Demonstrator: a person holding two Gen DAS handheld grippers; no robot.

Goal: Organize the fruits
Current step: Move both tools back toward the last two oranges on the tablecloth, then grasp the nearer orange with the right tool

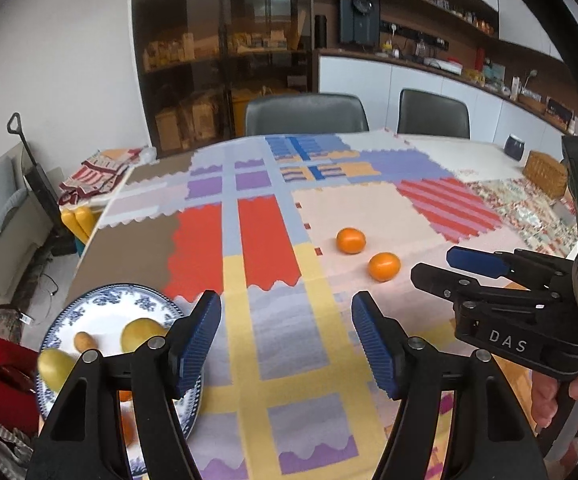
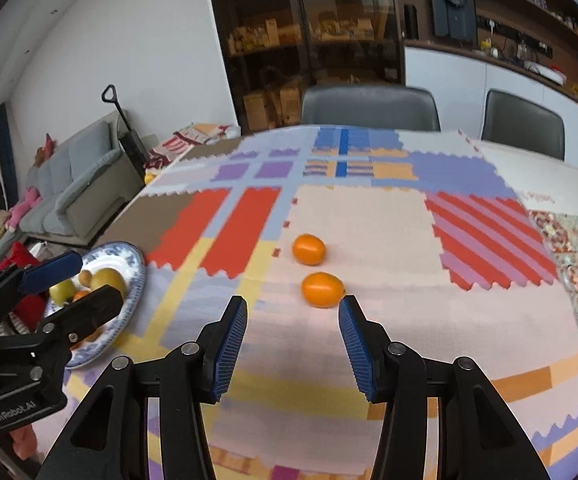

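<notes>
Blue-patterned plate (image 1: 89, 304): near half hidden behind left gripper (image 1: 285, 344) fingers, bottom cut by frame edge. Orange fruit on plate (image 1: 127, 426): mere slivers visible between finger arms, kind unclear. Yellow-green fruit (image 1: 51, 366) at rim blurred. Small brown item (image 1: 85, 341) beside it too blurred to name. Shelf contents at back too small to read. Hand (image 1: 565, 396) under right gripper (image 1: 435, 266) cut at frame's edge.
</notes>
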